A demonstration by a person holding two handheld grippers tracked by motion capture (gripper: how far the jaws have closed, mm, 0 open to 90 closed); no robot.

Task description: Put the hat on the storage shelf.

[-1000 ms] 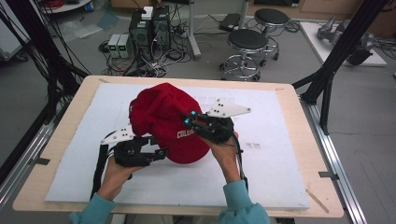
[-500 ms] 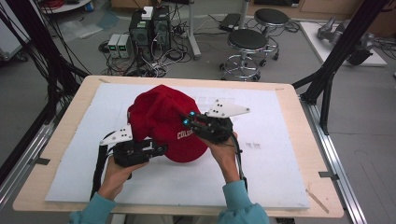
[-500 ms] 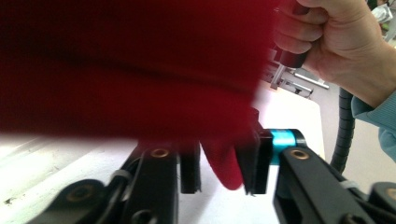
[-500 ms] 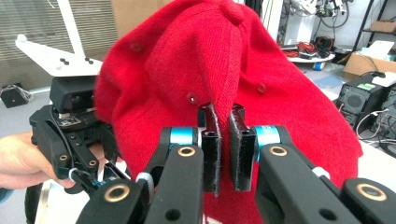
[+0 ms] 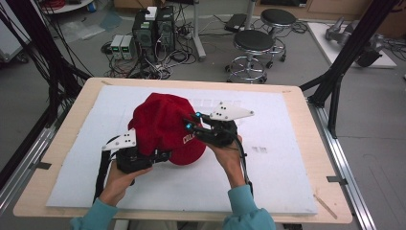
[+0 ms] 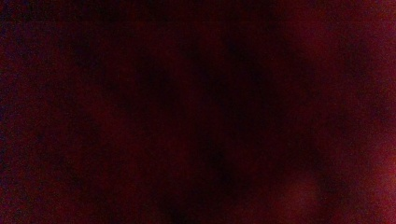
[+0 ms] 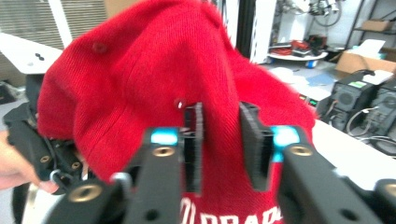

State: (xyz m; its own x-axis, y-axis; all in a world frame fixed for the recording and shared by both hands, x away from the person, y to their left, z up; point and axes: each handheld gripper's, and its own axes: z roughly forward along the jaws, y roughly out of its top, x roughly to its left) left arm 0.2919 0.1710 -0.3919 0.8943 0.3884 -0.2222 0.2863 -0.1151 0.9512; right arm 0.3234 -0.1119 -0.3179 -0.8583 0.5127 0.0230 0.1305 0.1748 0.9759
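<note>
A red knit cap (image 5: 160, 122) with white lettering hangs above the white board between both grippers. My left gripper (image 5: 160, 155) is at the cap's lower left edge. Its jaws have just closed on the fabric, and the left gripper view is pressed up against dark red cloth (image 6: 280, 93). My right gripper (image 5: 191, 120) points at the cap's right side from the near right. Its jaws have just been opening and stand a little apart (image 7: 219, 112), with the cap (image 7: 154, 60) in the gap and no pinch showing. The left gripper (image 7: 32, 144) shows under the cap's far side.
A white foam board (image 5: 268, 182) covers most of the wooden table (image 5: 297, 96). Beyond the far edge are two stools (image 5: 253, 40), computer towers (image 5: 153, 28) and loose cables. Black frame posts (image 5: 344, 62) stand at the right, and more at the left.
Both hands and the cap hold their places; no clear shift shows in the high view.
</note>
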